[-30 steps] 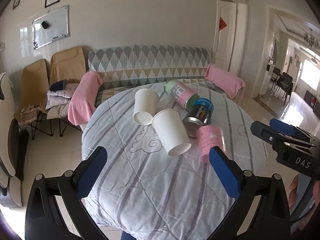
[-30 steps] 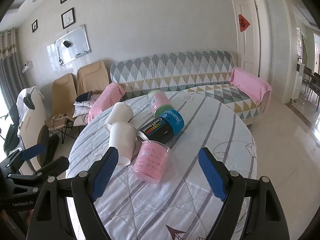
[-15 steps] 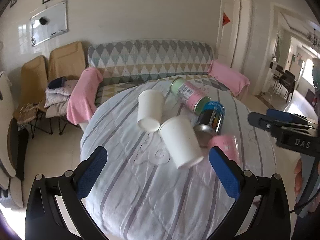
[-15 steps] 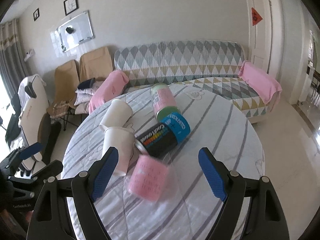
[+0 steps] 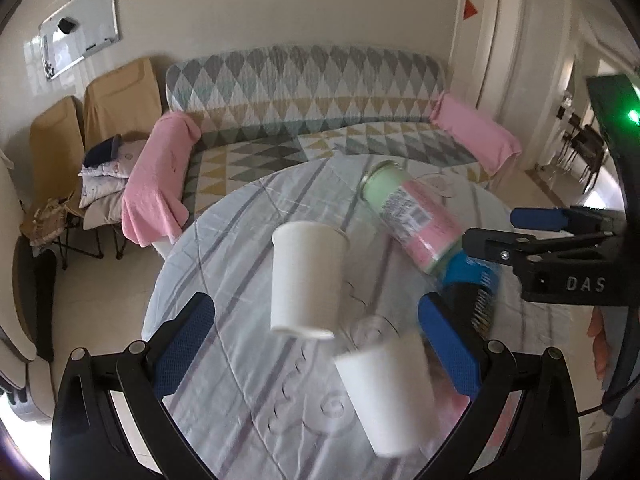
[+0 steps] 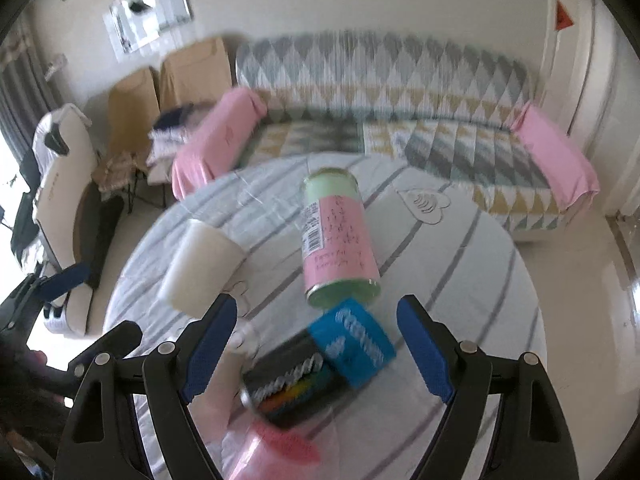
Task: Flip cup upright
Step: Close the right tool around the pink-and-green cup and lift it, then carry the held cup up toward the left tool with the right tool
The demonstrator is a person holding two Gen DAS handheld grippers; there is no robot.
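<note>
the left gripper (image 5: 316,344) is holding its blue-padded fingers (image 5: 182,340) spread wide, gripping nothing. a white paper cup lying on its side (image 5: 382,394) is sitting low between those fingers, nearer the right-hand pad, its image blurred. a second white paper cup (image 5: 306,280), also tipped over, is lying just beyond it, between the two pads and touching neither.

the right gripper (image 6: 316,344) is likewise keeping its blue-padded fingers (image 6: 424,350) parted, clamping nothing. a blurred pink translucent plastic cup (image 6: 276,452) is lying at the bottom edge of the right wrist view, below the fingertips. a black cylindrical can with a blue band (image 6: 320,360) is lying on its side between the pads, clear of both. beyond it, a pink-and-green labelled cylindrical canister (image 6: 338,236) is lying with its near end just beside the blue band; contact cannot be confirmed.

all items are resting on a round table covered with a grey-striped white cloth (image 6: 460,248). farther back, a sofa with a diamond-patterned cover (image 5: 304,92) is standing against the wall, with pink towels (image 5: 160,184) draped over its arms.
</note>
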